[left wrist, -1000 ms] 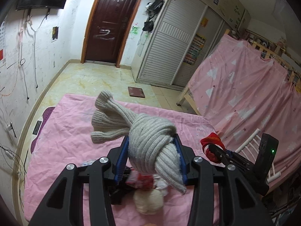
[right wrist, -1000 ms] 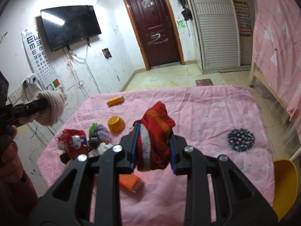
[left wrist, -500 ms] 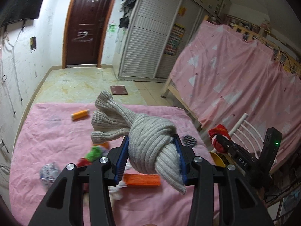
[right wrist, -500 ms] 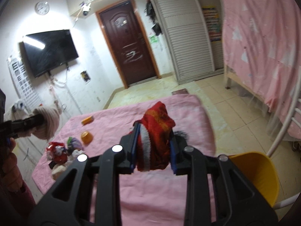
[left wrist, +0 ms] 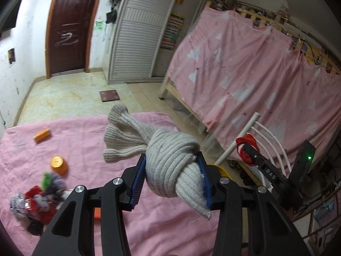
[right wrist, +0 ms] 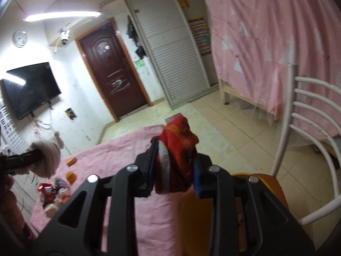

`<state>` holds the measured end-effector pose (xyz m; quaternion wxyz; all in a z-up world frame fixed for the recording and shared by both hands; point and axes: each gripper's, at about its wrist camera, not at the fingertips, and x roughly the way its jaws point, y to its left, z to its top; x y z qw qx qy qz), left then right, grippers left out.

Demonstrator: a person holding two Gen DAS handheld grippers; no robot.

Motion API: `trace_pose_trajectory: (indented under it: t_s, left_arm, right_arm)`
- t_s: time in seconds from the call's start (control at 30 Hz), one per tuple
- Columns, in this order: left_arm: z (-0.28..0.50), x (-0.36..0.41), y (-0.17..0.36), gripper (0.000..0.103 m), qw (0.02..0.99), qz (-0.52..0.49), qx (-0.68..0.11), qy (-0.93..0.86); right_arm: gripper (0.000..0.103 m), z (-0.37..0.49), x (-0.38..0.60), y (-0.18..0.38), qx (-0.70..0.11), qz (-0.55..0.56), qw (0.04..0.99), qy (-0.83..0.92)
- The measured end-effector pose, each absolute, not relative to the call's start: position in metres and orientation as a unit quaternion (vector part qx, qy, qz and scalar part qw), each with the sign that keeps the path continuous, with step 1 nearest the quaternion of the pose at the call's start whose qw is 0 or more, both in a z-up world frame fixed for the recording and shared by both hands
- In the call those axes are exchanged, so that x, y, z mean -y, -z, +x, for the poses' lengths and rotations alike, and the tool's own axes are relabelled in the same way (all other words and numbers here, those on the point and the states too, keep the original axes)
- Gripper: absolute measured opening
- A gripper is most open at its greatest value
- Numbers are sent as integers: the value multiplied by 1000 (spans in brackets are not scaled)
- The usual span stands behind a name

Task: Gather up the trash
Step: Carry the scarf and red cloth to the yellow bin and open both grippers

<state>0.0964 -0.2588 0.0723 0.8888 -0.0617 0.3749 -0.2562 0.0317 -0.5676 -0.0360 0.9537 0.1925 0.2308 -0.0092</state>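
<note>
My left gripper (left wrist: pixel 171 175) is shut on a knotted beige knit cloth (left wrist: pixel 168 166) and holds it above the pink table (left wrist: pixel 89 136). It also shows at the left of the right wrist view (right wrist: pixel 45 160). My right gripper (right wrist: pixel 173 170) is shut on a red and orange cloth (right wrist: pixel 175 155), held over the table's right edge above a yellow chair seat (right wrist: pixel 255 196). In the left wrist view the right gripper (left wrist: pixel 247 151) holds the red cloth (left wrist: pixel 248 141) at the right.
A pile of wrappers and small trash (left wrist: pixel 36 198) lies at the table's left, with an orange cup (left wrist: pixel 58 165) and an orange tube (left wrist: pixel 42 135). A white chair back (right wrist: pixel 298 128) stands at the right. A pink-curtained bed (left wrist: pixel 245 74) is beyond.
Both grippers have swung to the right, still holding their cloths. The right gripper now hangs past the table's right edge over the yellow chair seat.
</note>
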Motion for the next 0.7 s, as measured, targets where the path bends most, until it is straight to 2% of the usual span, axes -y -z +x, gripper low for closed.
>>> trace_pose_trajectory:
  t_s: [0.1,0.13,0.17,0.23,0.6,0.7]
  left_arm:
    - [98,281,-69,38,881,-54,-385,269]
    - [98,287,-68,38,879,-51,-388,272]
    - [98,292,-67,38,877,-48,-390,275]
    - [97,305,-66,38,875,-41,-392,282]
    - [94,385,-60,38,852,-20,-398,338]
    - [96,403,-54,43,843,-21,-407,351]
  right_arm:
    - [36,30,580,43,-240,195,951,28]
    - [52,29,583,45,-244,194,950,37]
    - [73,29,587,47,-249,191,948,49]
    - [84,28,593,48,-247,190,948,64]
    - [86,-3,640,41,-194,245,943,114]
    - [87,-10,650,42,-186,256,941,121]
